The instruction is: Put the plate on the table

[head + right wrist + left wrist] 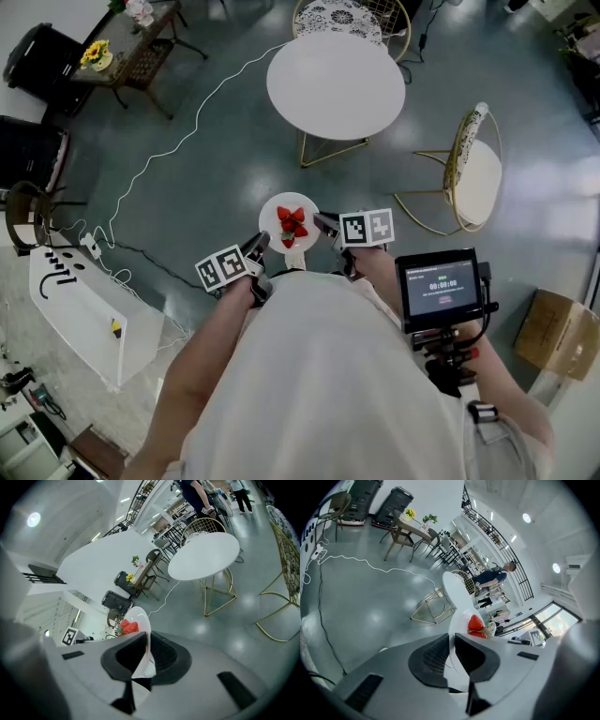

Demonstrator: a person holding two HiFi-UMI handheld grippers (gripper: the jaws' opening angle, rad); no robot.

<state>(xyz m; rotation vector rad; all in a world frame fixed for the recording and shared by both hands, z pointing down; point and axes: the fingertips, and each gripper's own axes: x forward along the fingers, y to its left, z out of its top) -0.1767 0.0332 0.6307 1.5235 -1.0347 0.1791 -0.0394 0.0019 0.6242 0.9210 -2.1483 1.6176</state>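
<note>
1. Clearly, in the head view, we hold the plate (271, 213) of strawberries (292, 225) over the floor. The left gripper (260, 246) is at its left rim and the right gripper (325, 225) at its right. The table (336, 86) stands well apart, farther off.
2. In the left gripper view, our jaws are clamped on the plate's (458, 620) rim.
3. In the right gripper view, our jaws likewise pinch the rim, with the table (204, 555) far to the right.

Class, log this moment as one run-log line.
left gripper: shut on plate rim | right gripper: shut on plate rim | strawberries: on plate | plate: in air, not yet on table
</note>
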